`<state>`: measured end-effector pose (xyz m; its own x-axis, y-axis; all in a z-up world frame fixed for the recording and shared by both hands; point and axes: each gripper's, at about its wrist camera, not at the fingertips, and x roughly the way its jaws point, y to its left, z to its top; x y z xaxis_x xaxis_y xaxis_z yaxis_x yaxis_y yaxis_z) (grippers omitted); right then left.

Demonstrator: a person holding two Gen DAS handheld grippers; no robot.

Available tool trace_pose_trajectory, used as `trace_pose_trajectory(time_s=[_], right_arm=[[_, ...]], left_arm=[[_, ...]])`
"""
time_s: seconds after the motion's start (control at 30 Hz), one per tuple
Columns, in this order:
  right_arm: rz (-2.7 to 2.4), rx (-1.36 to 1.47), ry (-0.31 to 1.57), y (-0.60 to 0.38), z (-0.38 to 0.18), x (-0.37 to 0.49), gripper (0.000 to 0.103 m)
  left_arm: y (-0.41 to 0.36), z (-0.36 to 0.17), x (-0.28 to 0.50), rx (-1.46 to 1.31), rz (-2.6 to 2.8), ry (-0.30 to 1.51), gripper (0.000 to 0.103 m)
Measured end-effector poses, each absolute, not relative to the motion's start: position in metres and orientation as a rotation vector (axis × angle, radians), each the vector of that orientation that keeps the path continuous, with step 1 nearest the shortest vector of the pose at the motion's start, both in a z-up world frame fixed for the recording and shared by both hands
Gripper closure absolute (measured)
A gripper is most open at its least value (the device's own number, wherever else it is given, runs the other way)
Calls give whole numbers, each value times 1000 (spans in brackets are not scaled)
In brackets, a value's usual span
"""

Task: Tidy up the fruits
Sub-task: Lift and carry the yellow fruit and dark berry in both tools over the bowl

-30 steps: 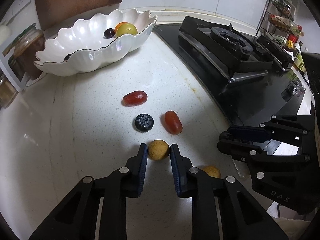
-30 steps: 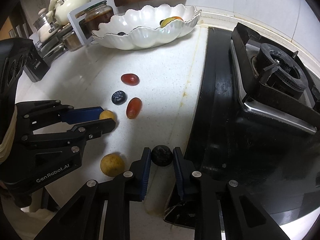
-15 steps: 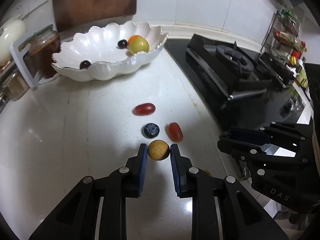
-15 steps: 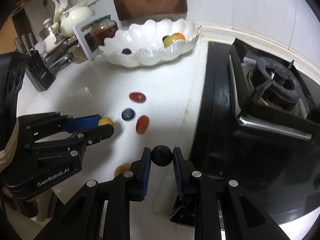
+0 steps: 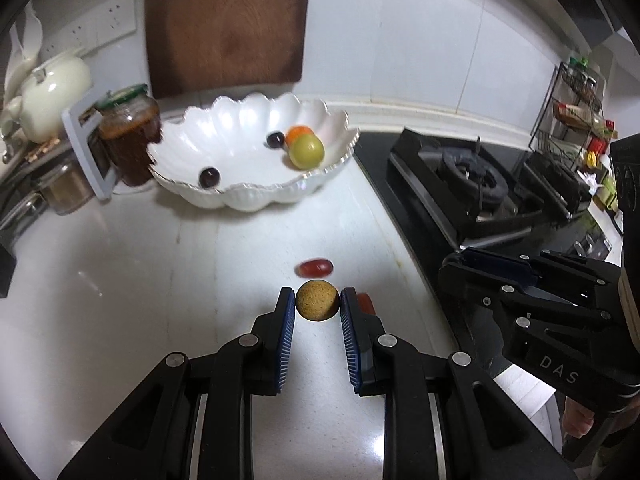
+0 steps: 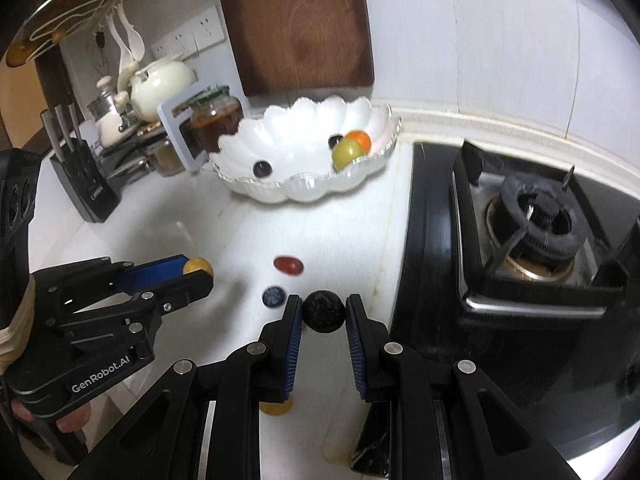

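Observation:
My left gripper (image 5: 317, 306) is shut on a round tan fruit (image 5: 317, 300) and holds it above the white counter; it also shows in the right wrist view (image 6: 199, 270). My right gripper (image 6: 323, 312) is shut on a dark round fruit (image 6: 323, 311), also lifted. A white scalloped bowl (image 5: 240, 196) stands at the back with a green fruit (image 5: 306, 151), an orange one and two dark grapes. On the counter lie a red grape (image 5: 315, 267), another red one (image 5: 366, 304) partly hidden, a blueberry (image 6: 274, 297) and a yellow fruit (image 6: 274, 409) under my right gripper.
A black gas stove (image 5: 468, 184) fills the right side. A jar (image 5: 128, 136), a teapot (image 5: 52, 88) and a knife block (image 6: 86, 184) stand at the back left. A wooden board (image 5: 224, 24) leans on the tiled wall.
Both grippers have risen from the counter with their fruits and tilted up toward the bowl. The loose fruits stayed on the counter.

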<state>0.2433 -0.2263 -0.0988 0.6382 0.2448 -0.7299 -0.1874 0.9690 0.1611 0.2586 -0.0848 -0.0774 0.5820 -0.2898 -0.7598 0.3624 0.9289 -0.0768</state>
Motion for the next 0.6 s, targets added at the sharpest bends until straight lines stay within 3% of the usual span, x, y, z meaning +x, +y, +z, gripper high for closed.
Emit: trace_pose_trajectory(time_s=[0.6], right_arm=[[250,50,657,-208,-49,266,79]], left_arm=[[-54,-24,266,66,-281,671,79]])
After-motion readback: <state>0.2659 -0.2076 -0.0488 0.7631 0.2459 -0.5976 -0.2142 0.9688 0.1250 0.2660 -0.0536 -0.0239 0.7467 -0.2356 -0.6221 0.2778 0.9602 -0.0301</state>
